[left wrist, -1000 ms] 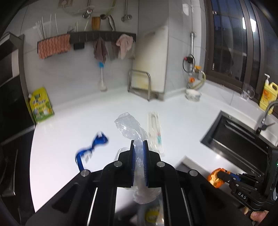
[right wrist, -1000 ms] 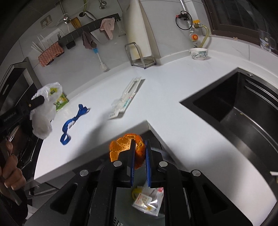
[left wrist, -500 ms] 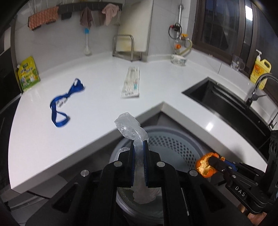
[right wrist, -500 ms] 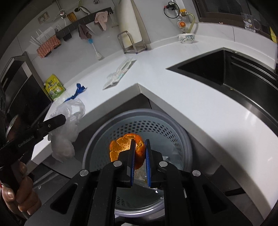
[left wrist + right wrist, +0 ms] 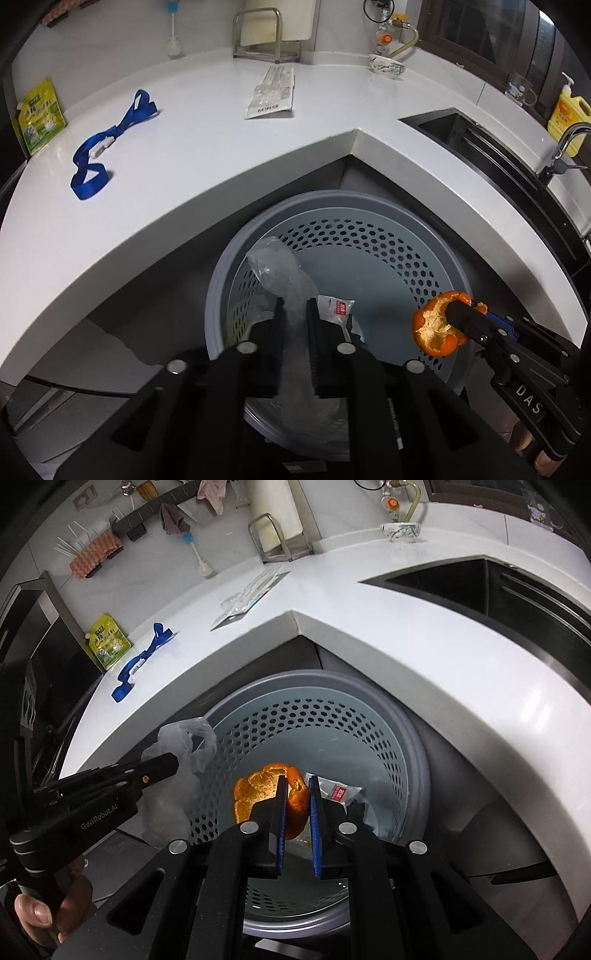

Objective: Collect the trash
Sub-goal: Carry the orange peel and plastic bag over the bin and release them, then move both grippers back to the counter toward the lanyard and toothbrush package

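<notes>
A grey perforated trash basket point(image 5: 373, 206) point(image 5: 406, 734) stands on the floor below the white counter's inner corner. My left gripper point(image 5: 295, 302) is shut on a clear plastic bag point(image 5: 275, 267) and holds it over the basket's left side; it also shows in the right wrist view point(image 5: 184, 738). My right gripper point(image 5: 296, 781) is shut on an orange peel point(image 5: 258, 788) above the basket; the peel shows in the left wrist view point(image 5: 436, 328). A clear wrapper with a red label point(image 5: 338, 306) point(image 5: 338, 792) lies in the basket.
On the white counter point(image 5: 207, 147) lie a blue lanyard point(image 5: 107, 136), a clear flat packet point(image 5: 273, 92) and a green pouch point(image 5: 38, 114). A black sink point(image 5: 476, 140) is at the right, with a yellow soap bottle point(image 5: 565, 110) behind. A bowl point(image 5: 386, 66) sits at the back.
Both grippers have dropped lower and closer over the basket, still holding the bag and the peel. The counter now sits higher in both views.
</notes>
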`<state>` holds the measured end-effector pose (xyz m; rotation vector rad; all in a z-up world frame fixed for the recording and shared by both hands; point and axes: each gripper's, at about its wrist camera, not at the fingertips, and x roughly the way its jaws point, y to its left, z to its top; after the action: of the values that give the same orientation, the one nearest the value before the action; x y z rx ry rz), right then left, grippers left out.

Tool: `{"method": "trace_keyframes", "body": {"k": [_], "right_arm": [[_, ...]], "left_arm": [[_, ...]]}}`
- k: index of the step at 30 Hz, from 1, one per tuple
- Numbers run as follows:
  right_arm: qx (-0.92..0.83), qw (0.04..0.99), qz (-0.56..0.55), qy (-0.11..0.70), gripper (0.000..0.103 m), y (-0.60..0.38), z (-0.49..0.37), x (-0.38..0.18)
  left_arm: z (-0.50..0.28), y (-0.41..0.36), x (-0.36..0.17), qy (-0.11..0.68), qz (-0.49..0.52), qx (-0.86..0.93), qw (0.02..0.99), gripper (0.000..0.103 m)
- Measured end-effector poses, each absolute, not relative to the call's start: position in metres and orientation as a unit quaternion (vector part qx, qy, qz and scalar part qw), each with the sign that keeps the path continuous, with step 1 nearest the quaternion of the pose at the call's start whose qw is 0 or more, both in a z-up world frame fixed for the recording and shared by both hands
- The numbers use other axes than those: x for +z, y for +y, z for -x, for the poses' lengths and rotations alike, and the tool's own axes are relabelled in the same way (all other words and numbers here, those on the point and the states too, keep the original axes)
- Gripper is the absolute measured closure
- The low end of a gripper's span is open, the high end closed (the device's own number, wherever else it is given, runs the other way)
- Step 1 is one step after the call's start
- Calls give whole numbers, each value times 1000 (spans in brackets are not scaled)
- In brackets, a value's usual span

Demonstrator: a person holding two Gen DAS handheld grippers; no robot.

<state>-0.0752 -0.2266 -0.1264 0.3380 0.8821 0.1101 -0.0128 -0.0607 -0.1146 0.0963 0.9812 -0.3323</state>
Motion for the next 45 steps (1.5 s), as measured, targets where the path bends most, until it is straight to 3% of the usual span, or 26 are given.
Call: {"method": "trace_keyframes", "body": {"k": [2,3,4,18,26,36,45], "right_arm": [[50,892,-162,419,77,-228,76,-125],[42,896,-158,413,70,-229,78,-123],[37,898,-154,411,69,-230,78,-121],[42,898,-161,408,64,-229,75,-120],[45,909,-148,387,56,-223,53,-94],[58,924,-119,359,39,-195,-40,-45],[55,908,-126,395,37,-165,-147,-44]], "left_arm": [[12,-57,-116,471,-39,-155,868,51],[11,-56,-116,469,-35,-151,870,27],[12,-52,-114,460,-30,-146,875,24],[10,-36,-107,447,-35,-113,886,20],[-15,14,-54,388,-17,-50,920,12],[-93,80,-16,349,-16,15,937,6],[-158,99,-31,367,-13,15,930,6]]}}
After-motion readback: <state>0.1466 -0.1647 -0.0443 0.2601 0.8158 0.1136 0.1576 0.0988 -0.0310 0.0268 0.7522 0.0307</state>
